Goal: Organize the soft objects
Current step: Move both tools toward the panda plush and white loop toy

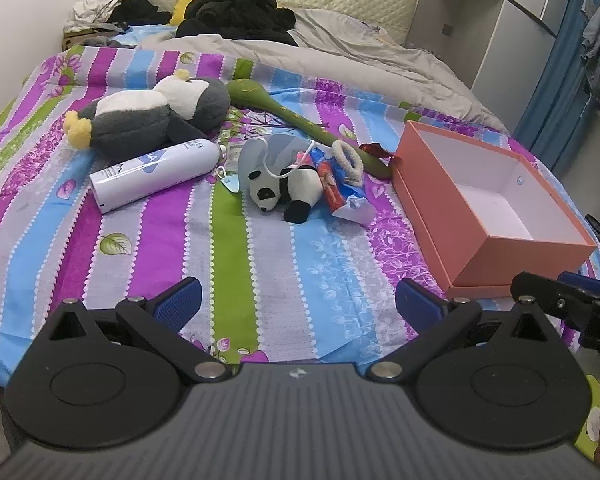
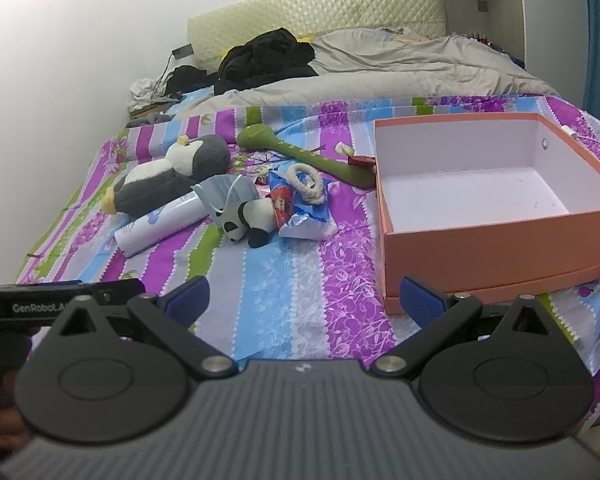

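Both my left gripper [image 1: 298, 304] and my right gripper [image 2: 304, 300] hang with fingers spread wide, holding nothing, over the near edge of the striped bedsheet [image 1: 236, 264]. Mid-bed lie the penguin plush [image 1: 148, 118], white spray can [image 1: 156, 174], panda plush [image 1: 286, 192], green plush stick [image 1: 300, 120] and snack packet [image 1: 346, 196]; the open orange box [image 1: 496, 204] sits at the right edge. Only my left view shows the blue curtain [image 1: 560, 80]; only my right view shows the left gripper's side lettering.
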A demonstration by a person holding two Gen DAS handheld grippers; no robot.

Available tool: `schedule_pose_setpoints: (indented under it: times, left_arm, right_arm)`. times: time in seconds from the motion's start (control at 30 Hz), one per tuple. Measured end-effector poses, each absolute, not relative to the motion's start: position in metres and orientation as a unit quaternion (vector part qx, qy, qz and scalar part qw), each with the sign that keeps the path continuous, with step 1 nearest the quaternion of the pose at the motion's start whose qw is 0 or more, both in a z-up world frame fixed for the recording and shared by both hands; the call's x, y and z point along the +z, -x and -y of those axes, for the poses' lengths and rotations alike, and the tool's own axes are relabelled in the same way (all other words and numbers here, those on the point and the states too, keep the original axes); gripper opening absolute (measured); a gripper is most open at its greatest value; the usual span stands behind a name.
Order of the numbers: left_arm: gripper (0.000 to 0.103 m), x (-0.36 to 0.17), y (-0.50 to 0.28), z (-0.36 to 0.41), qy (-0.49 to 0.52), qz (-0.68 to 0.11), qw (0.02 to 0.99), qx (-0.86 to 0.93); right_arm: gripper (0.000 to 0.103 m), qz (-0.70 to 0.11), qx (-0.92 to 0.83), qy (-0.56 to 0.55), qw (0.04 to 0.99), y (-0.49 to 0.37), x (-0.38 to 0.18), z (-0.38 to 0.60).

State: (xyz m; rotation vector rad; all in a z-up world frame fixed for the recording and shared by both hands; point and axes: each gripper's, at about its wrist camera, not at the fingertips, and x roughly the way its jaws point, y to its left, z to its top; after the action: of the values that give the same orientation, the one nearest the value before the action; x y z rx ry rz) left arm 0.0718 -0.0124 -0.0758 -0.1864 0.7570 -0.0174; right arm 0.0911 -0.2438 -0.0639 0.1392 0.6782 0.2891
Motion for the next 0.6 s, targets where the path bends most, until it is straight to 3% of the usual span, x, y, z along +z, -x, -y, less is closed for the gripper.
schedule_pose_setpoints:
  times: [0.6]
  left_arm:
    - [0.103, -0.101, -0.126, -0.003, 0.102, -0.388, 0.916, 0.001]
  right_arm:
    - [0.103, -0.349, 0.144, -0.072, 0.923, -0.139, -0.082, 0.23]
